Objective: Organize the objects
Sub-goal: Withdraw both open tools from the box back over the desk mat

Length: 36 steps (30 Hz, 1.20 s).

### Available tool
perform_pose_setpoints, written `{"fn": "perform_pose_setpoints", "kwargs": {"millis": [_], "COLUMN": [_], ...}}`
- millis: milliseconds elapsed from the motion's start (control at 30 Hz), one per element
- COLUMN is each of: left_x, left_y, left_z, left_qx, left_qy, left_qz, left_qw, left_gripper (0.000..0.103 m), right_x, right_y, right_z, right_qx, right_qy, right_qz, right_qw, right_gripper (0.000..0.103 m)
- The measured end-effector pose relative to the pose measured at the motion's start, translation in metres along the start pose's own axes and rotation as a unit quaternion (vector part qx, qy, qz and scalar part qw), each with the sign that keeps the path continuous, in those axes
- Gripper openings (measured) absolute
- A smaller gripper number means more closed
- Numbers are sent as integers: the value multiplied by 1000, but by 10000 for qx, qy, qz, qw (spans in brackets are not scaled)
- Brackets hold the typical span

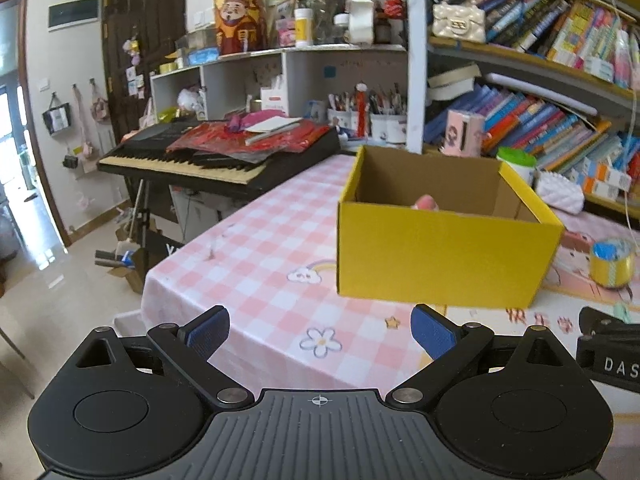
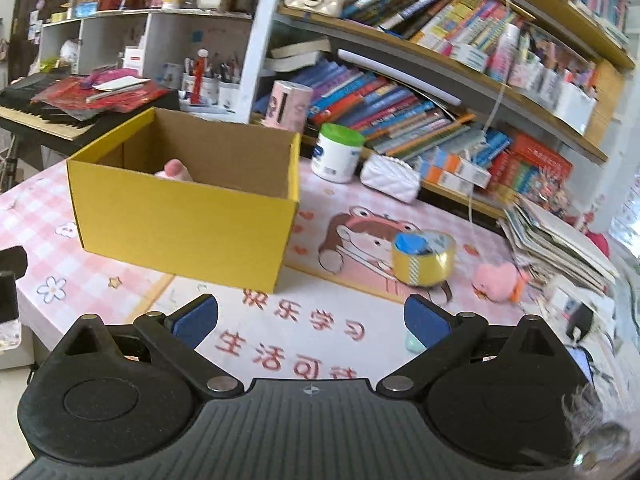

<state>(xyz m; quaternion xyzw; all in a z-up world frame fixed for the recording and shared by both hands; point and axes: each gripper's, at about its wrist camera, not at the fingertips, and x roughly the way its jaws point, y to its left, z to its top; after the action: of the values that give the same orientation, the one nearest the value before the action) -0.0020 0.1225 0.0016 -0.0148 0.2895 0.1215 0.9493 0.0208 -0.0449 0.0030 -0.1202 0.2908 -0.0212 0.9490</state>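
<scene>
Two grippers hover above the table, both with their blue pads spread wide and nothing between them: our left gripper (image 1: pixel 320 334) over the pink checked cloth (image 1: pixel 256 248), our right gripper (image 2: pixel 310 320) over the printed mat (image 2: pixel 320 320).

The yellow box (image 2: pixel 180 220) stands open-topped near the middle of the table, and something pink (image 2: pixel 176 170) already sits inside against the near wall. Loose things are left to the right of it: a roll of yellow tape (image 2: pixel 424 258) with a blue piece lying in its core, a pink plush toy (image 2: pixel 500 278) just beyond it, and a small mint-green thing (image 2: pixel 414 344) half hidden behind our right pad.

We judge the next pick belongs to the right gripper, since these lie on its side. For the tape we would come straight down, one pad inside the ring and one outside, or span the whole roll if the opening allows. The plush is soft, so we would close on its body rather than its orange tip.

Room is good in front of the box and between box and tape. The stacked papers (image 2: pixel 560 248) crowd the right edge of the table, close behind the plush. The left table edge (image 1: pixel 168 276) drops away near our left gripper, so we keep it inboard.
</scene>
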Motion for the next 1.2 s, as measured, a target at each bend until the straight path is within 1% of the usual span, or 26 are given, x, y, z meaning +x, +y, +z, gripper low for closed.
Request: {"fn": "perform_pose_setpoints", "kwargs": {"millis": [233,433,600,733,933,1200], "left_x": [-9,-15,-18,-20,-17,-14], "left_y": [-9,-19,-34,-48,-67,-105], "left_z": [-15,-23,-26,-28,-27,-25], "left_qx": [354,539,671,805,860,1193], "left_qy": [135,232,294,285,329,296], "left_qz": [-180,-326,-551,-718,-890,-1149], "left_qw": [9991,9977,9958,9938,9918,9857], "left_gripper": [99,99,99,99,99,99], "right_x": [-10,-17,-22,-23,-23,-14], "right_y": [-3,-10,-15,-21,-39,-74], "right_z": [-18,-27,-36,-40,-48,-55], "right_qx": [92,311,401,495,658,1019], "right_qy": [182,317,510,582,669,786], "right_qz": [-142,-323,-424,-567,-787,-1002], "right_qw": [9997,9985,9970,9955,9925,9866], "right_gripper": [101,101,101,102,102,102]}}
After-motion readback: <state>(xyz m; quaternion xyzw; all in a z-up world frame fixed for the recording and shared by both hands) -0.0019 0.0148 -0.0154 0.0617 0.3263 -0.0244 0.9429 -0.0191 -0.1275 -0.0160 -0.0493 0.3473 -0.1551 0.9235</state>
